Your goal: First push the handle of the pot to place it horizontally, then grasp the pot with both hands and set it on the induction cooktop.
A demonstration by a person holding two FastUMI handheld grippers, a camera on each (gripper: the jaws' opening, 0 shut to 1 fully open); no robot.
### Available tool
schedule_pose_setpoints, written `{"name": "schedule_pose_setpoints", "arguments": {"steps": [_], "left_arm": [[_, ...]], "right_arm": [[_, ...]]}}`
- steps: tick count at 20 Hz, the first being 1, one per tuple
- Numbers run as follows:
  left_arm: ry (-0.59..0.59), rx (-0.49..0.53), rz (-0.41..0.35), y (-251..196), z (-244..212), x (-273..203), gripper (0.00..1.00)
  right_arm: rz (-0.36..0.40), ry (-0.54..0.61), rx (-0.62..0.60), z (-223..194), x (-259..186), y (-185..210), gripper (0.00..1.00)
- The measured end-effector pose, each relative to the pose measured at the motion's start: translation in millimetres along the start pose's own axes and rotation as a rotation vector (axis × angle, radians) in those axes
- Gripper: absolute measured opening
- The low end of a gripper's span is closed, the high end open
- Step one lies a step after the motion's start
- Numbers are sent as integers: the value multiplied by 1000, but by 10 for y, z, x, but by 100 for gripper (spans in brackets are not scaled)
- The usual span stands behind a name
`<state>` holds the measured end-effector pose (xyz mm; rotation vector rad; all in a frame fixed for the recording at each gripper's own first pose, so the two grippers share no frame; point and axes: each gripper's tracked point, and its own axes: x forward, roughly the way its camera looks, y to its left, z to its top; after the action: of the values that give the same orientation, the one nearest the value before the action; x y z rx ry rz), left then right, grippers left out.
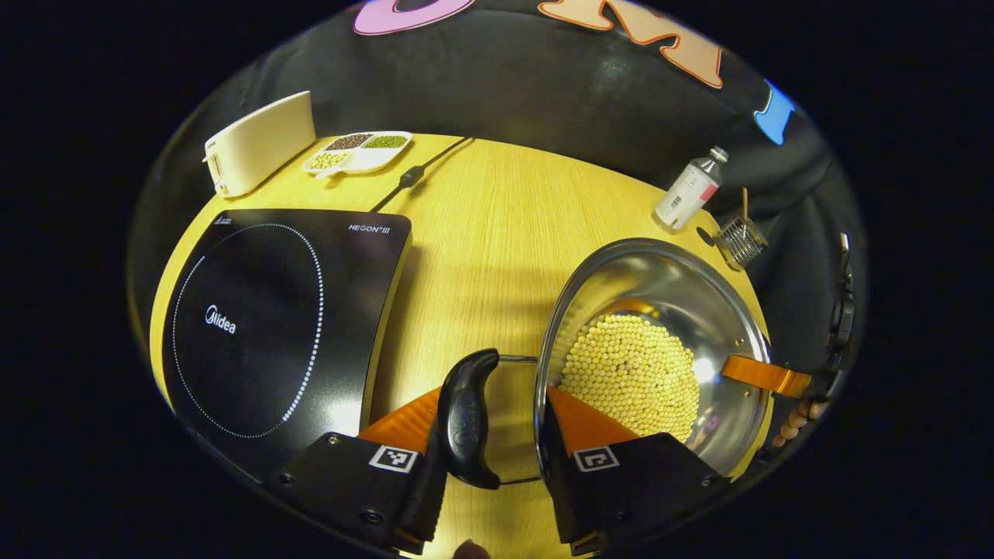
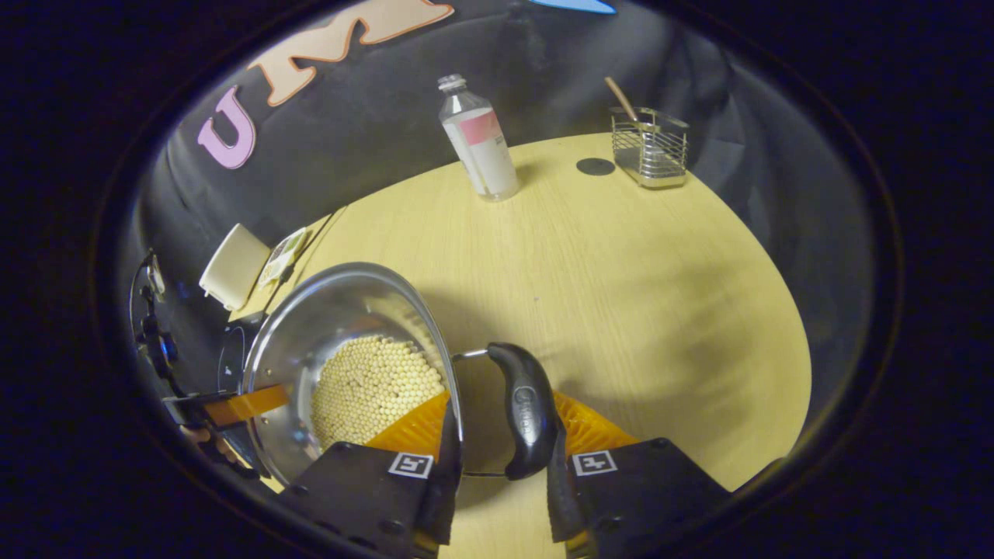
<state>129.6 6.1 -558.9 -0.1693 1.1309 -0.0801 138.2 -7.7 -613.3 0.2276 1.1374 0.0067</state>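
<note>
1. Stainless steel pot [image 1: 660,287] [image 2: 334,310] sitting on the pale wooden table [image 1: 497,233] [image 2: 621,272], toward its right end by the near edge, loaded with small yellow beans [image 1: 629,373] [image 2: 369,384]. Not yet on the black glass induction cooktop [image 1: 272,318], which lies flat at the table's left end.
2. Left gripper [image 1: 493,404] spread wide, one finger outside the pot's black moulded left handle [image 1: 466,419], the other reaching over the rim above the beans. Straddling, not clamping, by the look of it.
3. Right gripper [image 2: 501,404] mirrored on the black moulded right handle [image 2: 524,411]: jaws apart, handle and rim between them, outer pad just beside the handle (contact hard to call).
4. Both handles lying level on their wire loops, so lift looks to be the step in hand.
5. Risk one: closing unevenly. Handles hinged on thin wire, so a squeeze on one side first could swing a handle and tip the pot.
6. Risk two: lifting one side ahead of the other. Loose beans would slide to the low side and maybe spill over the rim.
7. Risk three: inner fingers dragging through the beans or slipping on polished steel.
8. Risk four: pot base catching the cooktop's raised near edge if carried too low across the table.
9. Clear glass bottle [image 1: 689,190] [image 2: 477,140] and wire basket [image 1: 742,241] [image 2: 651,147] at the far edge, well apart from the route.
</note>
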Motion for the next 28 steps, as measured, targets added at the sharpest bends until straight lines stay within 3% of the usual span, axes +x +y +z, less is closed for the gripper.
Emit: {"name": "schedule_pose_setpoints", "arguments": {"steps": [1, 10, 16, 18, 19, 28], "left_arm": [[-6, 2, -1, -7, 21, -50, 58], [-72, 15, 26, 162, 151, -675, 60], [-98, -5, 57, 561, 210, -1046, 60], [-106, -3, 48, 746, 246, -1086, 58], [-107, -9, 39, 846, 257, -1086, 58], [-40, 54, -48, 2008, 388, -973, 60]], "right_arm": [[1, -5, -1, -18, -54, 26, 45], [47, -50, -5, 16, -537, 408, 45], [88, -66, -18, -61, -693, 908, 44], [82, -72, -21, -106, -704, 1110, 44], [73, -76, -25, -140, -697, 1212, 50], [-46, -64, 39, -703, -490, 2283, 49]]}}
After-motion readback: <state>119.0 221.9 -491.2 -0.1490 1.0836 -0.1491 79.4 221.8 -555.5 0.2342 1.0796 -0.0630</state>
